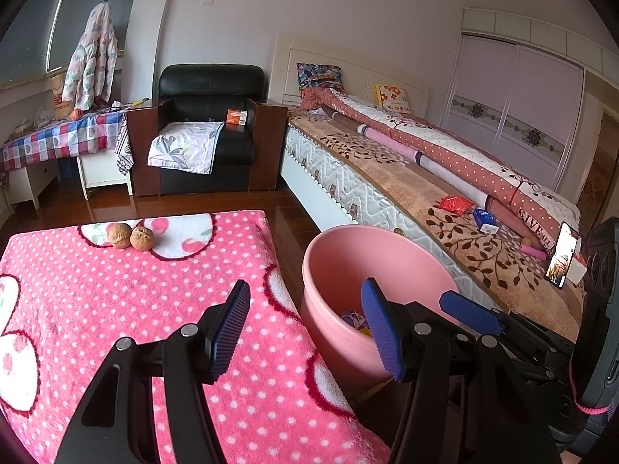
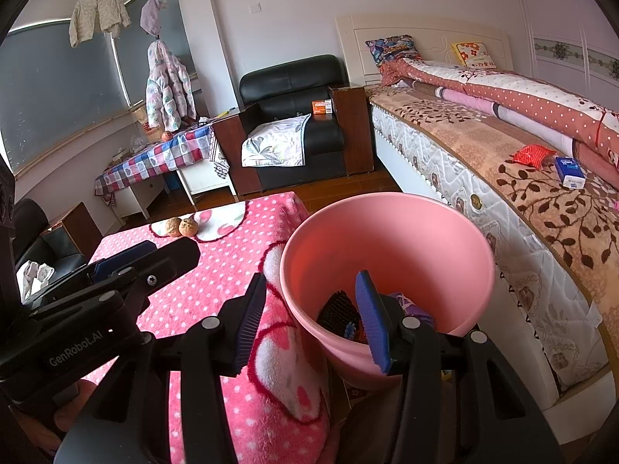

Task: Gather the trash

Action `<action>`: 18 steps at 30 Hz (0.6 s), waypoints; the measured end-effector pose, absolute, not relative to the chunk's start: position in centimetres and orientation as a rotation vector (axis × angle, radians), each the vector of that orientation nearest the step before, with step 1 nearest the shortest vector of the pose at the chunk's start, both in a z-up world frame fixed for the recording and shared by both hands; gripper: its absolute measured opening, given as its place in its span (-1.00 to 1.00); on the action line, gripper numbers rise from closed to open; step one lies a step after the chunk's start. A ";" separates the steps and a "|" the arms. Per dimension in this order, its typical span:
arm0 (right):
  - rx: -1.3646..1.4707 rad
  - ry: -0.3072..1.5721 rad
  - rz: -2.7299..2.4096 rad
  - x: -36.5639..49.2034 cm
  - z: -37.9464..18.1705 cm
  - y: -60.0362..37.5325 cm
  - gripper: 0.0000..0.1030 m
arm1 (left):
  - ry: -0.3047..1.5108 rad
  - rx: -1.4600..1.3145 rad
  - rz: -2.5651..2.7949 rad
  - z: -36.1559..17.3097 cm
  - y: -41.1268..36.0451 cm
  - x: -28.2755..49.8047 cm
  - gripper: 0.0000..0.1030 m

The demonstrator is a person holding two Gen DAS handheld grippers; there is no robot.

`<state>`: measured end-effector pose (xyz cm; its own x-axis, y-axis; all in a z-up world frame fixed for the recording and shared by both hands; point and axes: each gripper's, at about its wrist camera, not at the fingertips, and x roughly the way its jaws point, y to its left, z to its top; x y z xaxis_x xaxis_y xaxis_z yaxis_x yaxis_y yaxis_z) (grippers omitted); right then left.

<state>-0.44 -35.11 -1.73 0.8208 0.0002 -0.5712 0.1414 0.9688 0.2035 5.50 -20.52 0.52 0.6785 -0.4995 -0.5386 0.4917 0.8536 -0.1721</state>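
Pink dotted blanket [image 1: 116,309], two walnuts [image 1: 131,236], pink bin [image 2: 387,239], both tools parted, empty.

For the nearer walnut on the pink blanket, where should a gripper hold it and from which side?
Grip the nearer walnut across its round middle, coming from above and the front. The other walnut touches its left side, so one finger should probably go behind it and one in front.

1. Walls [image 1: 348,7]: plain white, daylit.
2. Floor [image 1: 271,205]: glossy reddish-brown wood.
3. Black leather armchair [image 1: 211,116] with wooden sides stands against the far wall.
4. Bed [image 1: 387,162] with cream headboard runs along the right side.
5. Wardrobe [image 1: 514,96] with sliding doors stands beyond the bed.
6. Window [image 2: 58,89], dark-paned, on the left; garments hang before it.
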 end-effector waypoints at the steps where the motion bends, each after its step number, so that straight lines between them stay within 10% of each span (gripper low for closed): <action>1: 0.242 0.605 -0.076 -0.4 -1.7 -35.1 -0.05 | 0.609 -0.014 -0.556 0.5 -20.5 5.5 0.15; 18: 0.252 0.609 -0.080 -0.4 -2.2 -35.4 -0.05 | 0.616 -0.015 -0.554 0.3 -20.4 5.5 0.15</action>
